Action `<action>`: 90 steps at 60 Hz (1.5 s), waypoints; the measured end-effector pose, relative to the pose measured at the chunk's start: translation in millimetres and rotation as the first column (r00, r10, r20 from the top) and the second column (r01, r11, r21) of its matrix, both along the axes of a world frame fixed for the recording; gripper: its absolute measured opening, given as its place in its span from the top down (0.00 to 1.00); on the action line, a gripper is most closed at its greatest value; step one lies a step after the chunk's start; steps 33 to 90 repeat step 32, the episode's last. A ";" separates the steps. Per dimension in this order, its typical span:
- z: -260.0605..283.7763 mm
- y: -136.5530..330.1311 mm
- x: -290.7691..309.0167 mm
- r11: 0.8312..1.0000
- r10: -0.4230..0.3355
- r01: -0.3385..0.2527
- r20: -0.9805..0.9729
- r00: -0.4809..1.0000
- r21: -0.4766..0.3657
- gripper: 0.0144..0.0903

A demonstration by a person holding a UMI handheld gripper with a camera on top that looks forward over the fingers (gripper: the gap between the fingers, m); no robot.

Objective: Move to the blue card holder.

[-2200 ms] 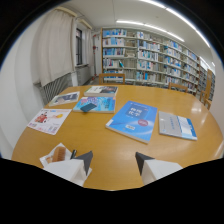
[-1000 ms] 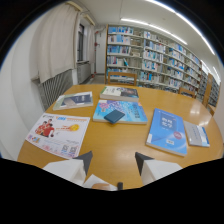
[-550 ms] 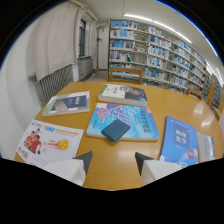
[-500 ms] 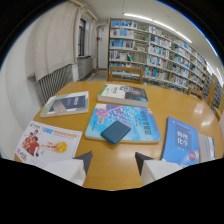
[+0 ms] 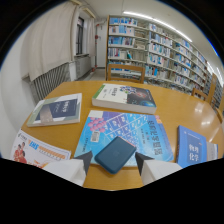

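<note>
Wooden table (image 5: 172, 107) in a library reading room, bookshelves (image 5: 150, 45) beyond, a wooden chair (image 5: 125, 74) at the far edge. The gripper (image 5: 113, 162) has its tongs apart, the two pale fingertips (image 5: 84, 161) showing on either side of the blue card holder (image 5: 115, 154). The card holder, dark blue with rounded corners, lies flat near the table's near edge, on the lower part of a large blue illustrated booklet (image 5: 125, 132); it sits between the fingertips and slightly ahead, with a visible gap on each side, touching neither. Judged state of the task: the approach looks nearly done. To finish well, the person would do best to hold the gripper centred on the holder, keep the gaps even, and ease forward low and level so neither tip nudges the holder or drags the booklet under it. The holder lies a little skewed to the fingers, so a slight turn of the wrist may help square it. Around it: a green-and-white book (image 5: 126, 96) farther in, a grey-covered book (image 5: 56, 110) toward the left edge, a leaflet (image 5: 37, 150) at the near left corner, a blue textbook (image 5: 196, 146) toward the right edge. Hidden: the finger bodies and the table's near edge, behind the gripper housing; the textbook and leaflet are cut off; printed titles are unreadable; the tips' height above the surface cannot be told.
</note>
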State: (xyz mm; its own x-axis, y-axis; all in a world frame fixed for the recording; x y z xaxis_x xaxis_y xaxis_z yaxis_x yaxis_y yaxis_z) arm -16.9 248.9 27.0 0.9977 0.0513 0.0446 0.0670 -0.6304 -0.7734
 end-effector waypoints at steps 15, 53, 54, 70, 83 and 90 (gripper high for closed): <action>-6.0 6.6 1.2 1.000 -0.007 0.007 -0.001 1.000 -0.005 0.07; -4.8 6.3 2.9 1.000 -0.010 0.010 -0.002 1.000 0.000 0.07; -4.8 6.3 2.9 1.000 -0.010 0.010 -0.002 1.000 0.000 0.07; -4.8 6.3 2.9 1.000 -0.010 0.010 -0.002 1.000 0.000 0.07; -4.8 6.3 2.9 1.000 -0.010 0.010 -0.002 1.000 0.000 0.07; -4.8 6.3 2.9 1.000 -0.010 0.010 -0.002 1.000 0.000 0.07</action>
